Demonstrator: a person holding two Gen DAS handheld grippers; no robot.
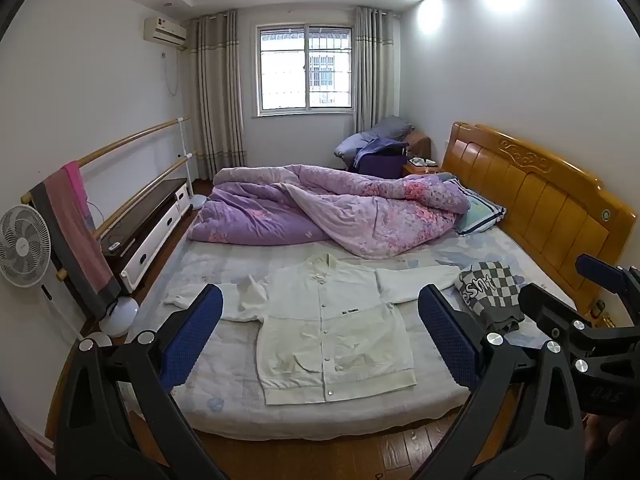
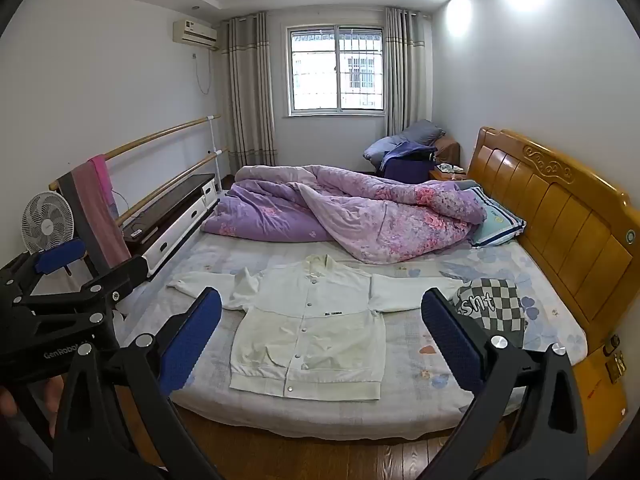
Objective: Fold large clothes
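A white snap-front jacket [image 1: 332, 328] [image 2: 308, 332] lies flat, front up, on the near part of the bed, hem toward me and both sleeves spread sideways. The sleeve on the left is partly bunched near the shoulder. My left gripper [image 1: 320, 336] hangs open in front of the bed edge, well short of the jacket, nothing between its blue pads. My right gripper [image 2: 320, 336] is likewise open and apart from the cloth. Each gripper also shows in the other's view: the right gripper [image 1: 588, 312] at the right edge, the left gripper [image 2: 60, 280] at the left.
A folded checkered garment [image 1: 490, 292] [image 2: 494, 304] sits by the jacket's right sleeve. A purple quilt [image 1: 320, 212] is heaped at the bed's far half, with a pillow [image 2: 498, 222] by the wooden headboard [image 1: 532, 196]. A fan [image 1: 22, 246], rails and a low cabinet [image 1: 152, 224] line the left wall.
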